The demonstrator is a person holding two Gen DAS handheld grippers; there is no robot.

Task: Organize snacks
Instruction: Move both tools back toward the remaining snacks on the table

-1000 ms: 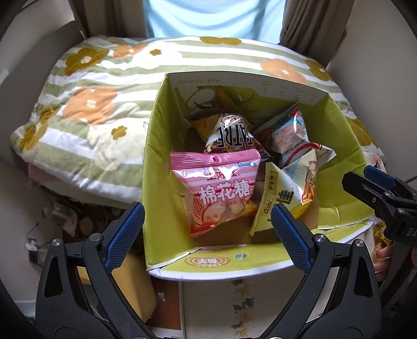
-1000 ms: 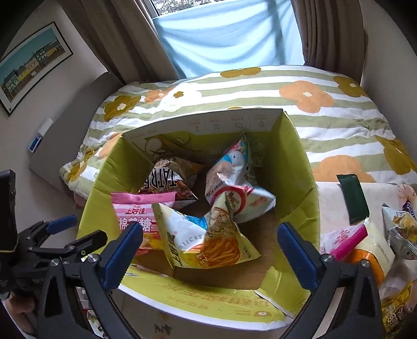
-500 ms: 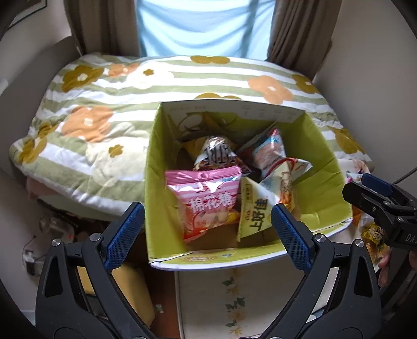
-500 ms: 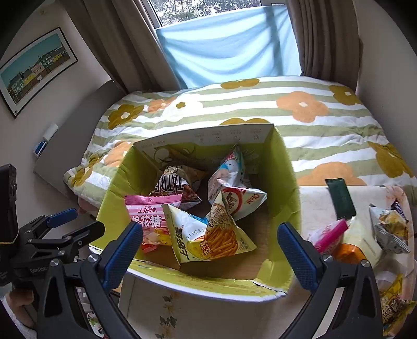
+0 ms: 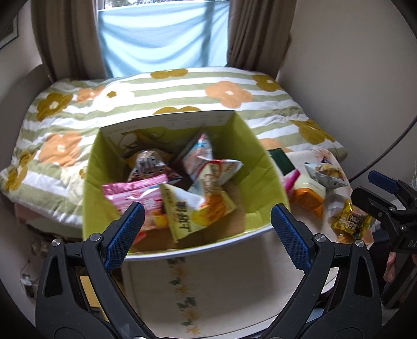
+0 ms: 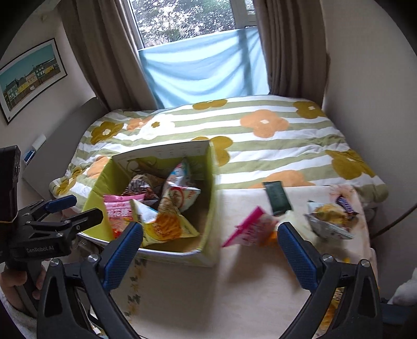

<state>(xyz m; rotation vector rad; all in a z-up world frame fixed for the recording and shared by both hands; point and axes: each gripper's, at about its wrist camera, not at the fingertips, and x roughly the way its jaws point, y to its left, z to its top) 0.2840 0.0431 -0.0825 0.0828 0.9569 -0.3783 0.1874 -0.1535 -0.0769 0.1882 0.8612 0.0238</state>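
Observation:
A green cardboard box [image 5: 263,172] [image 6: 208,198] stands on a cream table and holds several snack bags, among them a pink bag [image 5: 133,194] and a yellow Oishi bag [image 5: 187,211]. My left gripper [image 5: 207,226] is open and empty, above the box's near rim. My right gripper [image 6: 209,250] is open and empty, above the table at the box's right corner. Loose snacks lie right of the box: a pink packet [image 6: 250,229], a dark green bar [image 6: 277,198], a silver chip bag [image 6: 329,221] and a yellow candy bag [image 5: 350,221].
A bed with a striped flower blanket [image 6: 260,130] lies behind the table. Curtains and a window [image 6: 195,23] are at the back. A wall [image 5: 351,78] is close on the right. The table edge [image 5: 234,331] is near me.
Both grippers have pulled back and up from the box. The right view has swung right, so the loose snacks on the table show.

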